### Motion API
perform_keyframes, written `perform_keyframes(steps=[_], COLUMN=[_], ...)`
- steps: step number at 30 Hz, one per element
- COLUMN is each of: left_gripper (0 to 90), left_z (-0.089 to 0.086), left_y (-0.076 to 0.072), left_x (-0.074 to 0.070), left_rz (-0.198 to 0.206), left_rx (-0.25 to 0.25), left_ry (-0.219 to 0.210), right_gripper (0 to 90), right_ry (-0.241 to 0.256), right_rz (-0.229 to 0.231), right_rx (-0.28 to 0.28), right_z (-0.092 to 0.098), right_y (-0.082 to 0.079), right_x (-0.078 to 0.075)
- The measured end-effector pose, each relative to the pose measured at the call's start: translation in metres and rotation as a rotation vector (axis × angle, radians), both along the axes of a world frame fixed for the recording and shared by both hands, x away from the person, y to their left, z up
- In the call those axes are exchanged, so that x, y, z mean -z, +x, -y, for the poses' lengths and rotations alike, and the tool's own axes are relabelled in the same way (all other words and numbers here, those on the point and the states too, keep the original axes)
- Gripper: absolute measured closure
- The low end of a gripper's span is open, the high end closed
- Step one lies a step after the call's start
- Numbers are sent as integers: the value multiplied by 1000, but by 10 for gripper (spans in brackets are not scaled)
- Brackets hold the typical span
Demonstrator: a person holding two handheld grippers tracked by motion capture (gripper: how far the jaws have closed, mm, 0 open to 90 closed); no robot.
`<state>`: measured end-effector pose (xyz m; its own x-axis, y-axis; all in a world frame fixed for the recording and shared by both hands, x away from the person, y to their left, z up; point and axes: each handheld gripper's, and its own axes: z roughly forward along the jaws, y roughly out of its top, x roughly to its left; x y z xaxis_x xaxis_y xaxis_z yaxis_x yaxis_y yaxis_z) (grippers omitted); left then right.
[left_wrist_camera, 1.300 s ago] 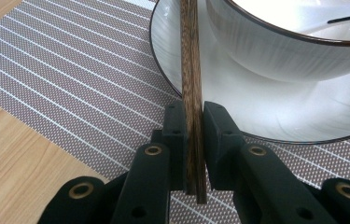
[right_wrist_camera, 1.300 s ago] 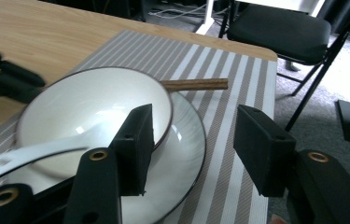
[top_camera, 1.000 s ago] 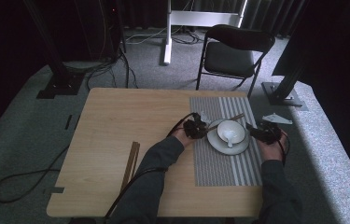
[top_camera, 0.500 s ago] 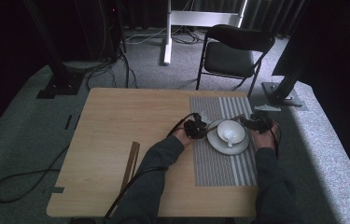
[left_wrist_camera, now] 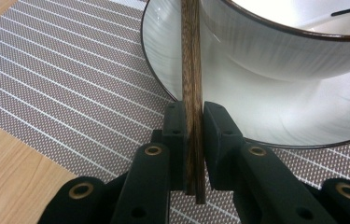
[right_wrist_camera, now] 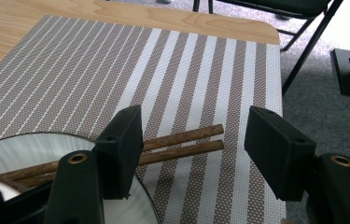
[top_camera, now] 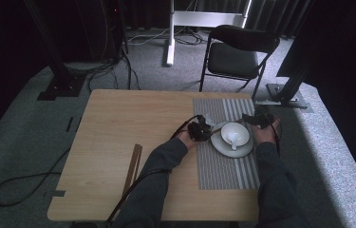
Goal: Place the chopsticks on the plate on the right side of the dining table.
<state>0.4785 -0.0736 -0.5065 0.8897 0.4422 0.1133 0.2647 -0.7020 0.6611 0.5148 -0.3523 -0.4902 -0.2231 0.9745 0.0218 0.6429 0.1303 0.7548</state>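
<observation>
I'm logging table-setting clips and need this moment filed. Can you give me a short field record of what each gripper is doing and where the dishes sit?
left gripper: jaws shut on chopsticks
right gripper: jaws open, over the far chopstick tips
chopsticks: pair laid across the plate rim, beside the bowl
bowl: white, on the plate, spoon inside
plate: on the striped placemat
second chopstick pair: on bare table

Left of mat: bare surface [top_camera: 133,118], open passage.
Front left: spare chopsticks [top_camera: 132,165] lie in the path.
Mat centre: plate [top_camera: 220,145] and bowl [top_camera: 235,133] block.
Near mat [top_camera: 223,171]: free.
Far edge: chair [top_camera: 239,52] close behind.
</observation>
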Motion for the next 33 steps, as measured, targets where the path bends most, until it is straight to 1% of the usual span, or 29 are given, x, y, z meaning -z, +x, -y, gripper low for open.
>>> perform_keyframes(steps=[2,6,9,11,15,17,20,23,26,28,33], left_gripper=[797,797,796,793,762,746,726,702,662,658,651], left_z=[1,1,1,1,-1,-2,-5,-7,-9,-10,-13], left_y=[0,1,1,1,1,1,0,-2,-4,-5,-7], left_x=[0,0,0,-1,-2,-3,-4,-6,-8,-8,-7], left_rz=[4,3,6,8,11,11,8,8,7,7,10], left_rx=[5,4,3,0,-3,-5,-5,-3,3,6,6], left_ry=[1,-1,-1,-2,-8,-9,-11,-6,-3,3,35], right_gripper=[339,336,336,335,335,335,335,335,335,334,333], right_ry=[-7,-29,-54,-65,-81,-94,-100,-115,-115,-114,-123], right_rz=[-15,-30,-52,-62,-64,-73,-82,-86,-88,-91,-94], right_rx=[7,7,21,18,24,26,35,37,38,38,33], right_z=[-2,-8,-11,-13,-16,-17,-16,-16,-16,-16,-16], right_y=[3,8,12,15,17,19,20,21,21,21,21], right_x=[0,1,4,7,7,7,7,8,8,8,9])
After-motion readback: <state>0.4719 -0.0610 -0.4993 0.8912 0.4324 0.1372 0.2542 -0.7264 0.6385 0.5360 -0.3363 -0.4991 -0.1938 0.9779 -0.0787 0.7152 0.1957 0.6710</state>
